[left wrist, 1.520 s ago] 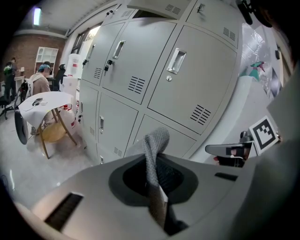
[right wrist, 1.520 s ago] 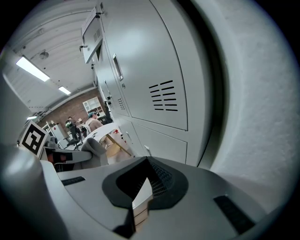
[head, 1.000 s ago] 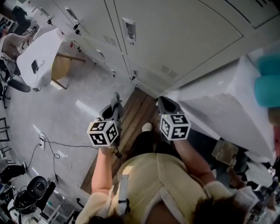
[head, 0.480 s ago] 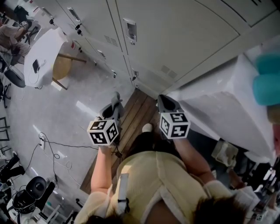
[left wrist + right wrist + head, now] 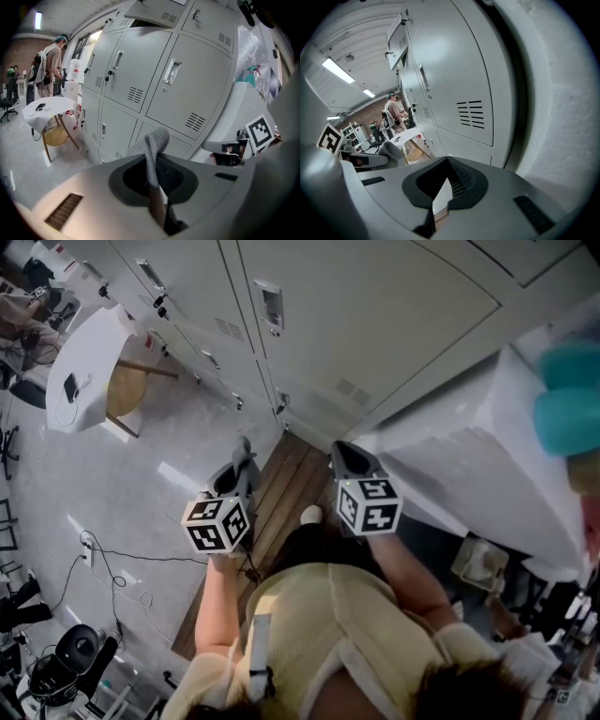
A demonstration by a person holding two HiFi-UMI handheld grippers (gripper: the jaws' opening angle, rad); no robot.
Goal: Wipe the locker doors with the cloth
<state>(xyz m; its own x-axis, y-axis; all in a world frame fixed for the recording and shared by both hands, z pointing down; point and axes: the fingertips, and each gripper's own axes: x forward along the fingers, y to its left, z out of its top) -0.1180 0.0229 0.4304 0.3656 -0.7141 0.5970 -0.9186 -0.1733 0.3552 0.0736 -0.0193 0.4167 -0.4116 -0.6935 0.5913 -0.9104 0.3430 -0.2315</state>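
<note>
1. the left gripper (image 5: 240,472) stayed clamped on the grey cloth (image 5: 153,150), held short of the locker doors (image 5: 375,315).
2. the right gripper (image 5: 346,455) kept its jaws together, empty, beside it.
3. both had barely shifted since a second ago.

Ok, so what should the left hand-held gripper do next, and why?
Probably reach forward and press the grey cloth flat against the nearest locker door. The left hand-held gripper pinches the cloth between its jaws, but it hangs short of the lockers, so nothing is being wiped yet.
</note>
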